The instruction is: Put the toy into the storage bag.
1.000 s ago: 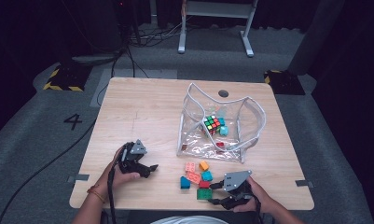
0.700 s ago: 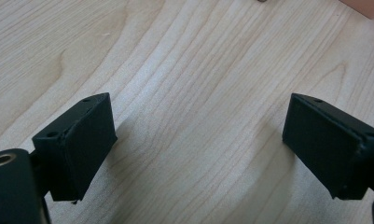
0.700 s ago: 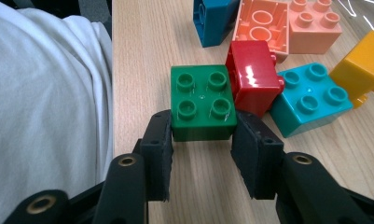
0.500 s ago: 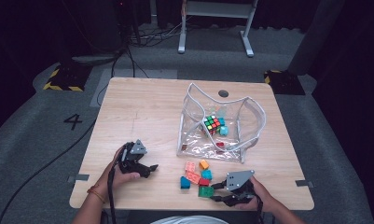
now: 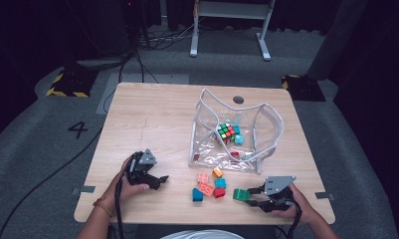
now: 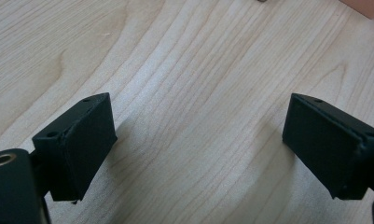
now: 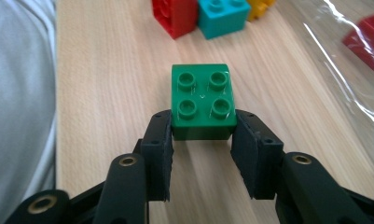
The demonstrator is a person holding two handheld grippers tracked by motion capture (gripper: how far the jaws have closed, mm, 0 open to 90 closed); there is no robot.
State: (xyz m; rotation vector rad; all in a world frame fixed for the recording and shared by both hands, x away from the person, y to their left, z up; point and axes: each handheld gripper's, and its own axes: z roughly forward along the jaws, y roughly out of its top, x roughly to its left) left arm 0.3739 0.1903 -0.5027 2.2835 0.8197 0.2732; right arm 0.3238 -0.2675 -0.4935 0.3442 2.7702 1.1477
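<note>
A green four-stud brick (image 7: 203, 100) sits between the pads of my right gripper (image 7: 202, 125), just above the wooden table. Its jaws have just been closing, and they now press the brick on both sides. In the high view the right gripper (image 5: 250, 195) holds the green brick (image 5: 241, 194) near the front edge, to the right of the loose bricks. My left gripper (image 5: 158, 180) rests at the front left, and its jaws stand wide apart over bare wood (image 6: 198, 135).
A clear zip bag (image 5: 256, 149) lies open mid-table with a Rubik's cube (image 5: 226, 132), a cyan brick (image 5: 239, 139) and a red brick (image 5: 235, 154) inside. Loose pink (image 5: 204, 183), orange (image 5: 217, 173), teal (image 5: 220, 183), red (image 5: 218, 192) and blue (image 5: 197, 194) bricks lie before it.
My right gripper closed on the green brick at the pile and carried it to the right, away from the other bricks. The left gripper stayed put.
</note>
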